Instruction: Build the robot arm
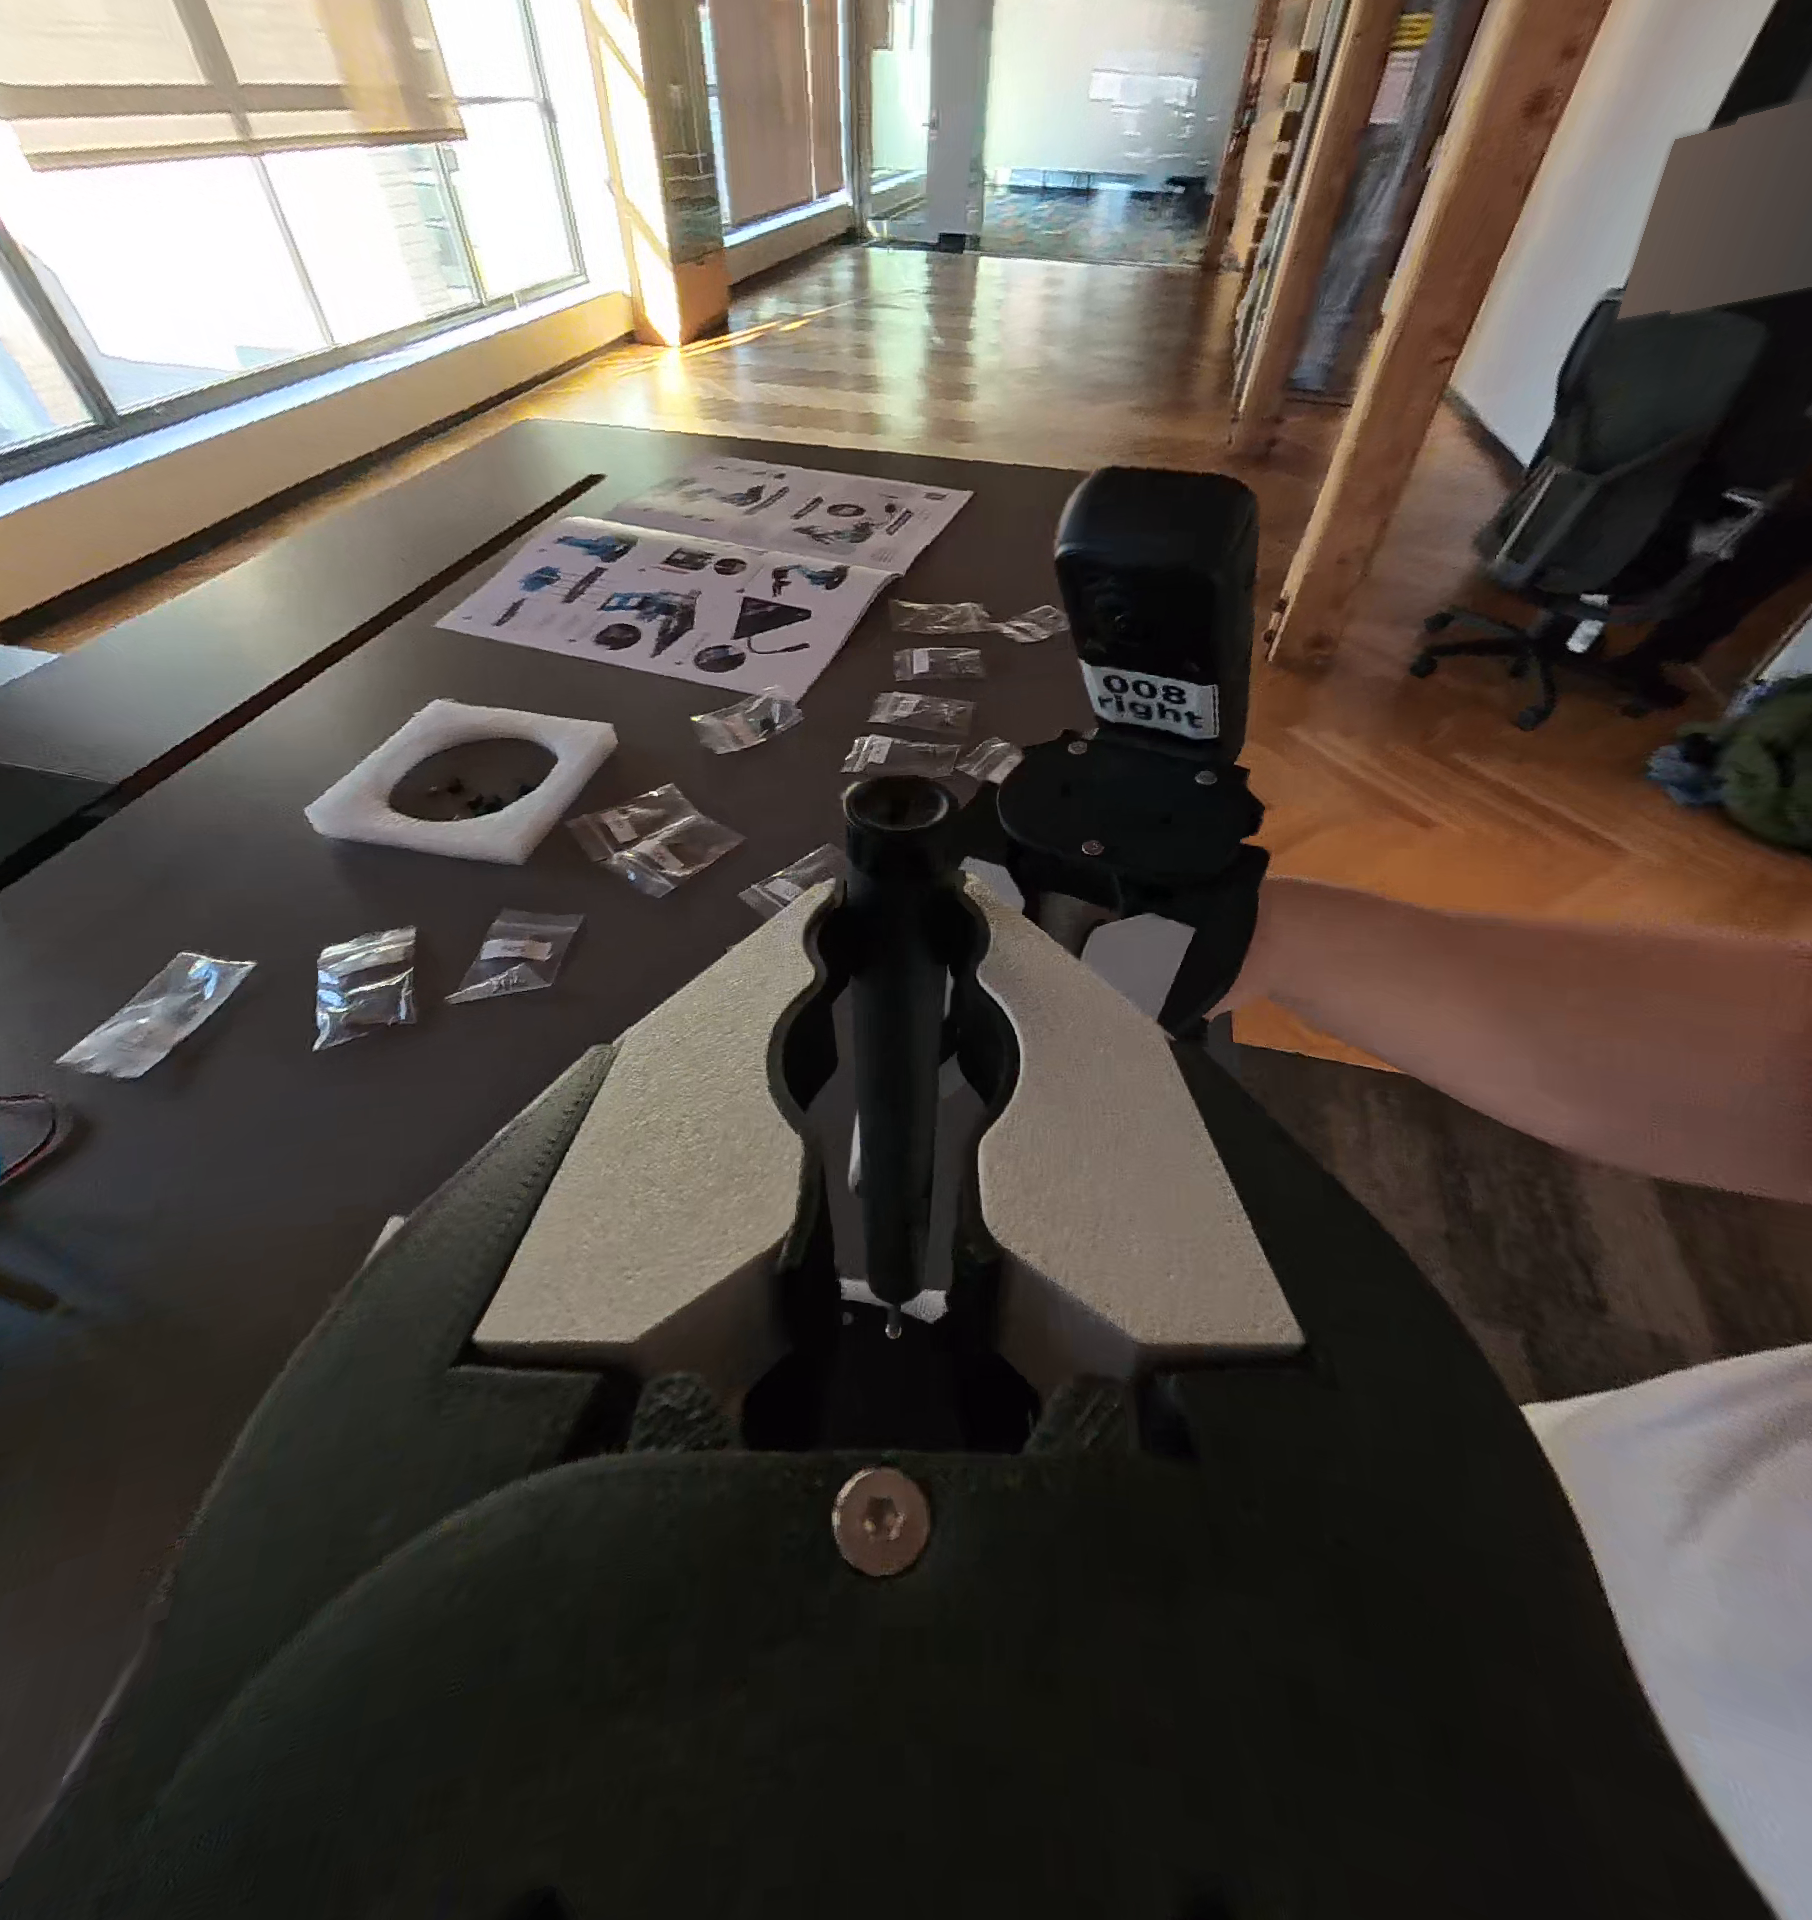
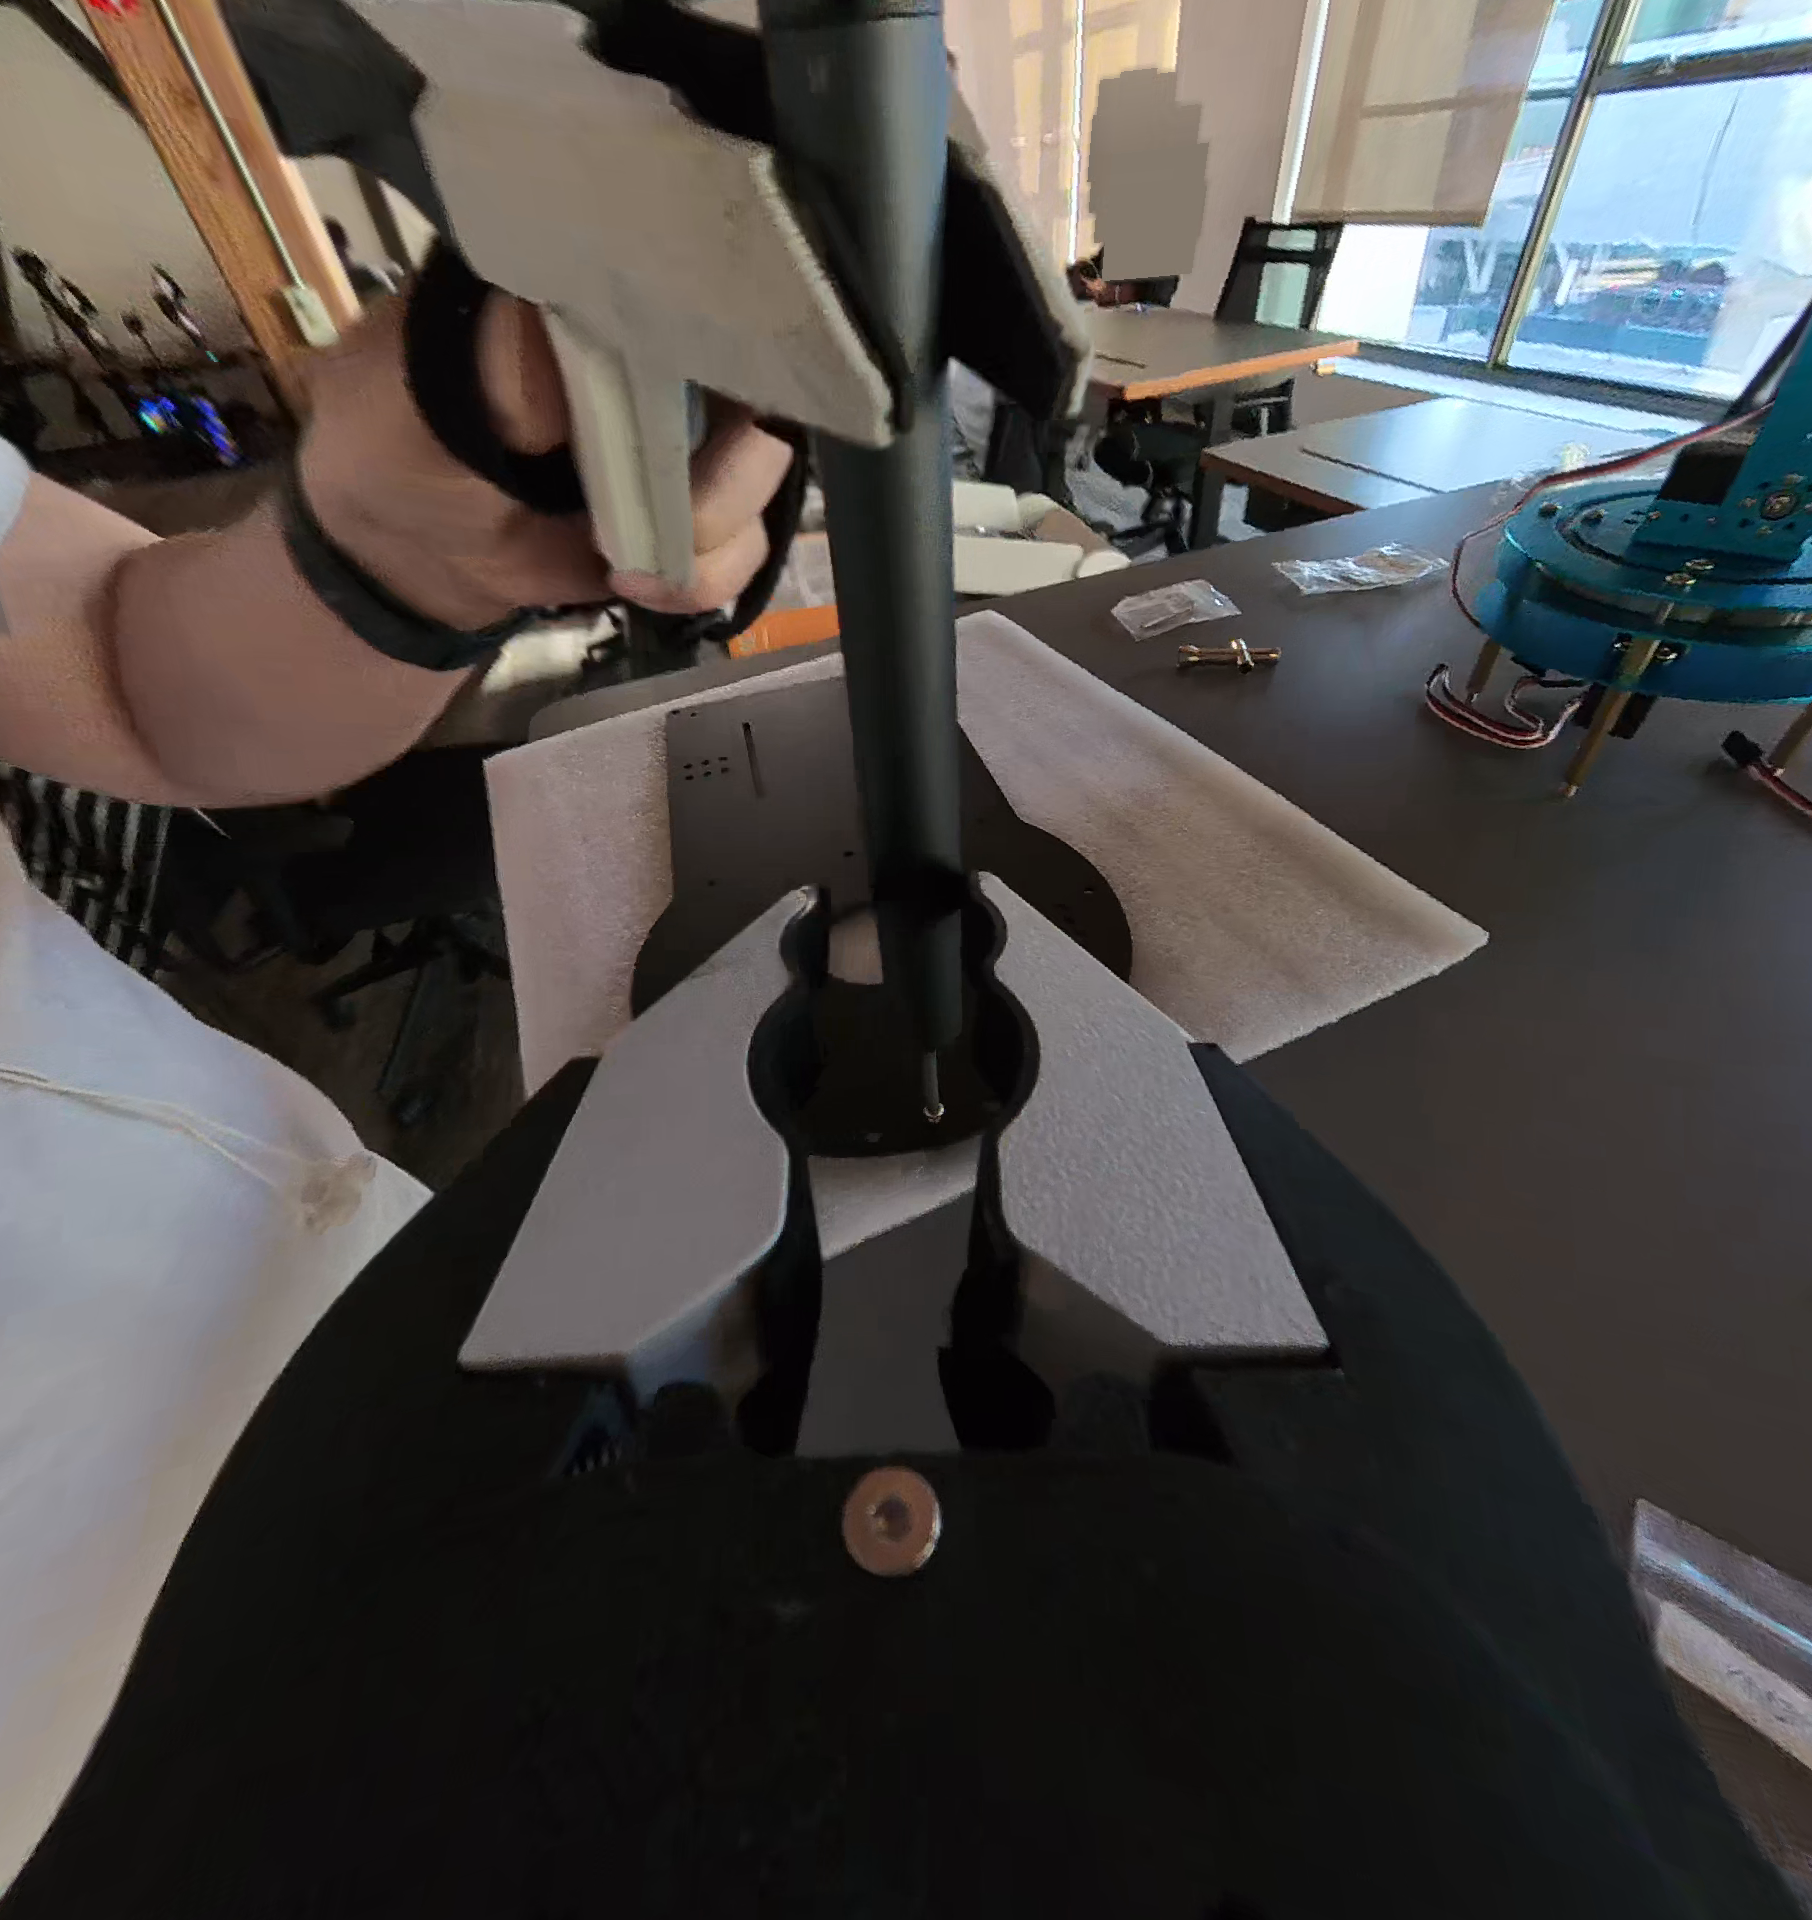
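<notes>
Dark tabletop (image 1: 258, 1164) fills the near ground, wood floor and big windows beyond. The left gripper (image 1: 897, 925) grasps a black screwdriver (image 1: 891, 1091), its long axis near upright, tip down on a black plate (image 2: 860, 1122) bedded in white foam (image 2: 1172, 831). The right gripper (image 2: 897, 925) is partly spread around the shaft; whether it touches is unclear. Farther off, a foam square (image 1: 362, 800) holds small dark parts, among clear bags (image 1: 653, 831) and a manual (image 1: 673, 592).
</notes>
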Demonstrator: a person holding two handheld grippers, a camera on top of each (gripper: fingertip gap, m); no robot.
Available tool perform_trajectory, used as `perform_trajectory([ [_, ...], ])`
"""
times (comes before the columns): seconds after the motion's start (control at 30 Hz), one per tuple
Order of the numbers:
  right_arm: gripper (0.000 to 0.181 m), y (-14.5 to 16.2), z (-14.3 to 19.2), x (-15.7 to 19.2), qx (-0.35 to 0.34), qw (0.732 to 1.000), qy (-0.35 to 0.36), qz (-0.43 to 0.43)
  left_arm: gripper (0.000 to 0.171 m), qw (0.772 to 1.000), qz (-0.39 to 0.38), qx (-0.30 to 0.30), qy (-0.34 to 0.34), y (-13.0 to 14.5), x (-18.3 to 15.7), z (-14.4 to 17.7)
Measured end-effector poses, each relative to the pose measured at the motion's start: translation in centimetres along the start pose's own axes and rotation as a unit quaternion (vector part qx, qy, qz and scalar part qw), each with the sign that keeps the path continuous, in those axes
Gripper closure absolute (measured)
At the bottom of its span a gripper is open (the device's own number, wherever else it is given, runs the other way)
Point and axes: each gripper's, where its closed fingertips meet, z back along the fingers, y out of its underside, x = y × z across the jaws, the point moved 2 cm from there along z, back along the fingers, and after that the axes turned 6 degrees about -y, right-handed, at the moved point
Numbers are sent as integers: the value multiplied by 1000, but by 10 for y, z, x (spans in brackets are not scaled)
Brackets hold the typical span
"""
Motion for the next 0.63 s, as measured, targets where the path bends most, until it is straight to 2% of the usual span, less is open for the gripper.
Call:
perform_trajectory([
  [0.2,160,-5,4,-4,-34,998,-22,-37,155,997,26,-3,69,1,13,3],
  [0.37,164,-10,1,-7,-38,999,5,-35,155,996,13,-13,90,2,12,8],
  [0.63,166,-11,-1,-2,-41,999,3,-29,156,994,-23,-11,108,2,1,8],
])
